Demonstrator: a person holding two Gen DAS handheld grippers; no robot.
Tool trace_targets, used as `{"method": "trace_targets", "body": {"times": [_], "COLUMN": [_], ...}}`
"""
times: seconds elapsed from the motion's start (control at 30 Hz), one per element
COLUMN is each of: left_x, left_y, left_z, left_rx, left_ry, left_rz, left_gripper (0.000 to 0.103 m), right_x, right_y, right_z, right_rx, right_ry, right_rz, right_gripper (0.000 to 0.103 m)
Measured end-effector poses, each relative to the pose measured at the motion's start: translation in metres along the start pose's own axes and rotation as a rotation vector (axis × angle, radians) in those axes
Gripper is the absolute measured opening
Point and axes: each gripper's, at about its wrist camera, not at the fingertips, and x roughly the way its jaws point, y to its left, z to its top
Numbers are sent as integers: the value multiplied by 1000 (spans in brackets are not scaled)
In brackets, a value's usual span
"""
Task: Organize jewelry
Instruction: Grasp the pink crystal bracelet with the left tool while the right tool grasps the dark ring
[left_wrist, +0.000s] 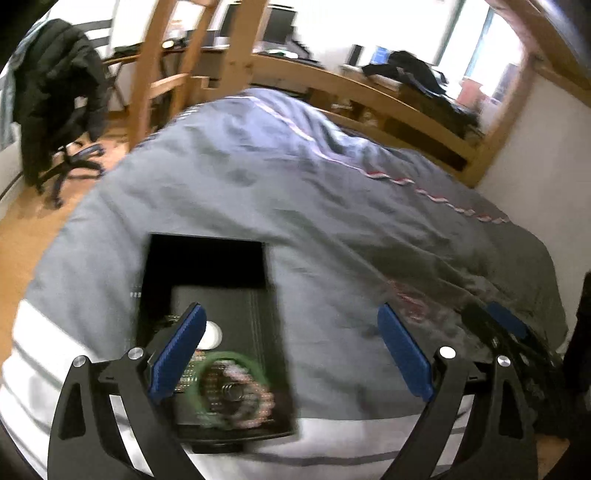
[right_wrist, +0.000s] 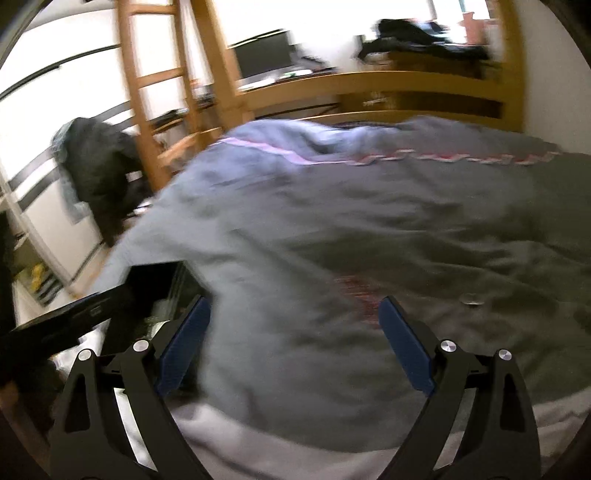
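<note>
Jewelry box (left_wrist: 214, 332), black and open, lies on the gray bedcover (left_wrist: 332, 221) under my left claw (left_wrist: 291, 350), whose fingers are spread wide and empty. A green bangle (left_wrist: 231, 384) and beads rest inside. My right claw (right_wrist: 293, 343) is also spread, empty. The soft cover could tip the box if pressed. Open bedding lies right; the bed edge is near left.

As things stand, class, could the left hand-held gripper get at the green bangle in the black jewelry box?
Probably yes. The left hand-held gripper is open and empty, and the green bangle lies uncovered in the open black jewelry box, just left of the gap, so it would need shifting left.
</note>
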Motion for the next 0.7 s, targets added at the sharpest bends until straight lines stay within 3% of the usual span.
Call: {"method": "trace_targets", "body": {"times": [0.17,0.27,0.5,0.7], "left_x": [26,53,105,142], "left_y": [-49,-77,-119,-134], "left_z": [-11,-17,-27,-31], "left_rx": [82,126,207,236], "left_ry": [20,51,94,132], "left_rz": [-60,-74,-119,-148], "left_gripper": [92,92,91,83], "right_x": [6,17,50,77], "right_y": [-51,-78,-126,-142], "right_z": [-5,-13,-27,-22], "right_rx": [79,130,202,237], "right_ry": [-20,-1,31,49], "right_rz": [-143,-184,-181,-141], "right_gripper": [90,80,59,52]}}
